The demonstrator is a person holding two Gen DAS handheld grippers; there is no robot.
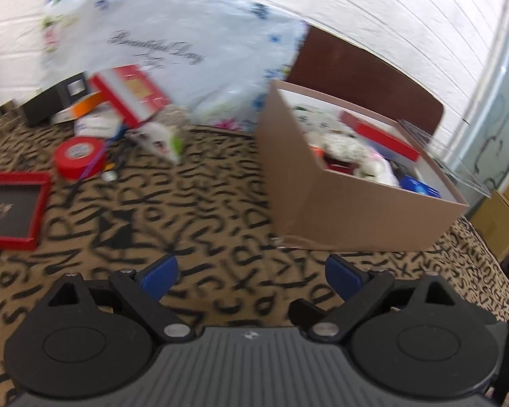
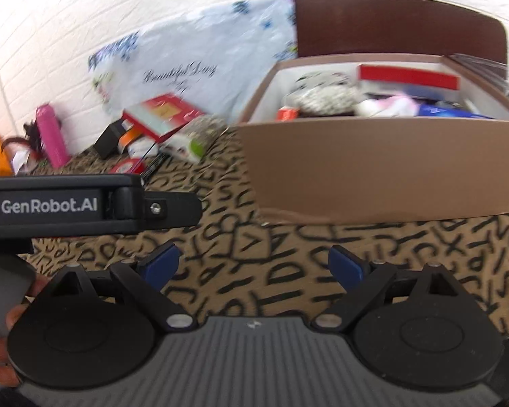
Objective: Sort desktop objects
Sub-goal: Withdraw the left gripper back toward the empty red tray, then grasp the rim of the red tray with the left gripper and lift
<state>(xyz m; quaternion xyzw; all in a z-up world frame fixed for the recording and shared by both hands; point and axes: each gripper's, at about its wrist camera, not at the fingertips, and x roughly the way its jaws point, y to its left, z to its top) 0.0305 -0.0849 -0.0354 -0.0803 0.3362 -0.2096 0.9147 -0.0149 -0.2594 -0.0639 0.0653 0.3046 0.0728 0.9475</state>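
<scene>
Hovering over the letter-patterned tabletop (image 1: pixel 193 210), the left tool (image 1: pixel 251 271) is wide open and holds nothing. The right tool (image 2: pixel 254 264) is wide open and empty too. Ahead and to the right of the left tool sits a brown box (image 1: pixel 339 210) full of things. Ahead to its left lie a red tape roll (image 1: pixel 79 157) and a red frame (image 1: pixel 13 210).
</scene>
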